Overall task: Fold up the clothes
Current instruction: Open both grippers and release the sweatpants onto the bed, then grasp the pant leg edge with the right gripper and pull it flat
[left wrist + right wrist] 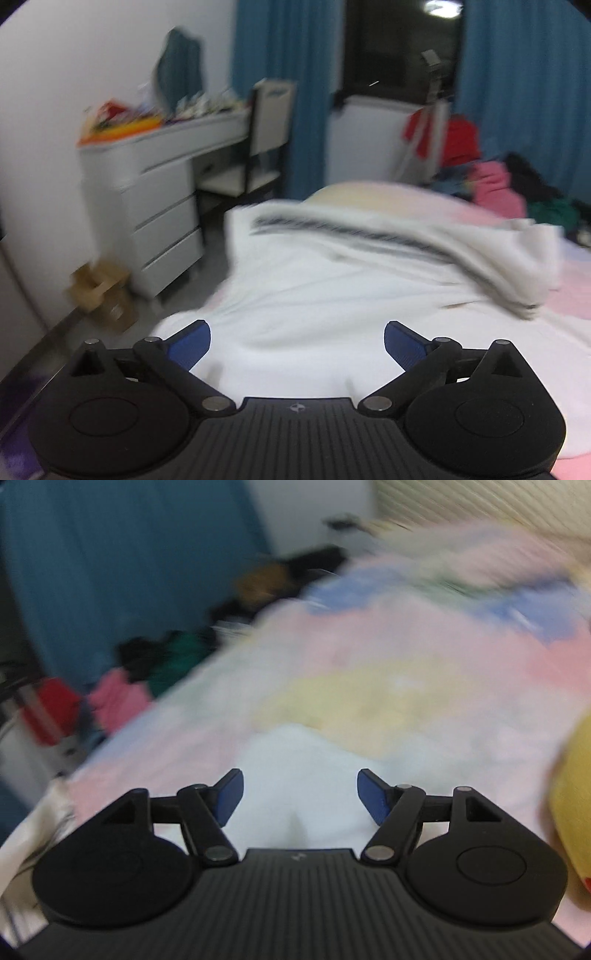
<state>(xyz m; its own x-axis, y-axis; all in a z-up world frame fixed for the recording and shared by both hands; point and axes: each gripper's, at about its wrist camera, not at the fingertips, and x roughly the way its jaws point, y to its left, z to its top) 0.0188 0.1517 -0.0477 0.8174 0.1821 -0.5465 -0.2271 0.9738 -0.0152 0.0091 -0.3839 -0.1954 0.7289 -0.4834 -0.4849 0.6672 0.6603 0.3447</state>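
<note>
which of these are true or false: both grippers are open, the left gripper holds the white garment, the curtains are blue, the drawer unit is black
1. Both grippers are open: true; left gripper and right gripper have jaws apart, nothing pinched.
2. The left gripper holds the white garment: false; it lies on the bed, ungripped.
3. The curtains are blue: true.
4. The drawer unit is black: false; it is white.
</note>
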